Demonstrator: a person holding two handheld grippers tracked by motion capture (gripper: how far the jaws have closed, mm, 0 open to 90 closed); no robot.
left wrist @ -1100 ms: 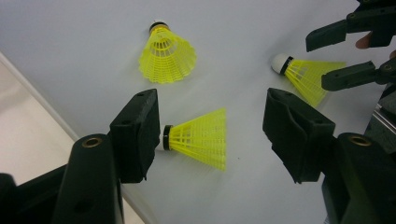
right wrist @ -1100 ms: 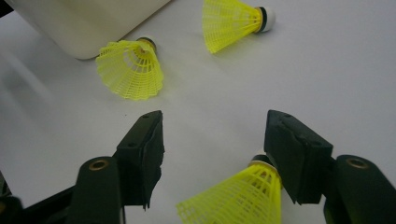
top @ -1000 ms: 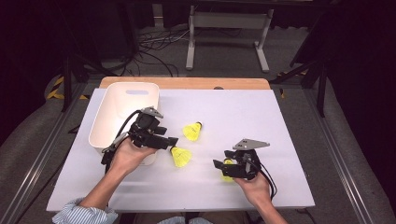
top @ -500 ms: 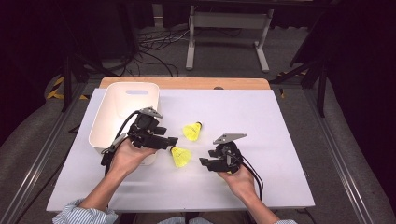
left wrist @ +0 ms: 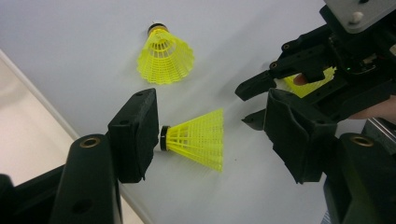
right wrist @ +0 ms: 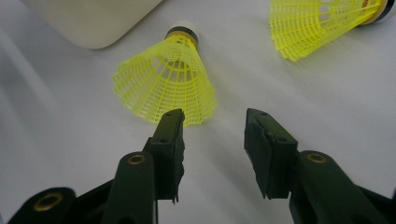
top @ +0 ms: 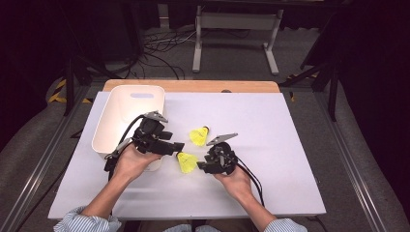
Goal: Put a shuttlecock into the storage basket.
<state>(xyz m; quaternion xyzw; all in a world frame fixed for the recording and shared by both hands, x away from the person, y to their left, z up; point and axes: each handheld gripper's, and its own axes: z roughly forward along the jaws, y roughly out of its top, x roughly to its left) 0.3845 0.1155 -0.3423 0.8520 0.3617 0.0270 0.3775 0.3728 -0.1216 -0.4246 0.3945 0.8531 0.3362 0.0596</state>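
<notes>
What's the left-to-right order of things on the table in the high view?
White bin → left tongs → near shuttlecock → far shuttlecock → right tongs.

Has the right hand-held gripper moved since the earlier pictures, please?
Yes. The right hand-held gripper has moved left across the table toward the white bin, its jaws closing meanwhile, and now sits beside the nearer yellow shuttlecock, nothing between them.

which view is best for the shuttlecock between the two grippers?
Right gripper view: the shuttlecock lies close, whole skirt and cork unobstructed. Left gripper view shows it with a jaw covering the cork. High view shows it small.
</notes>
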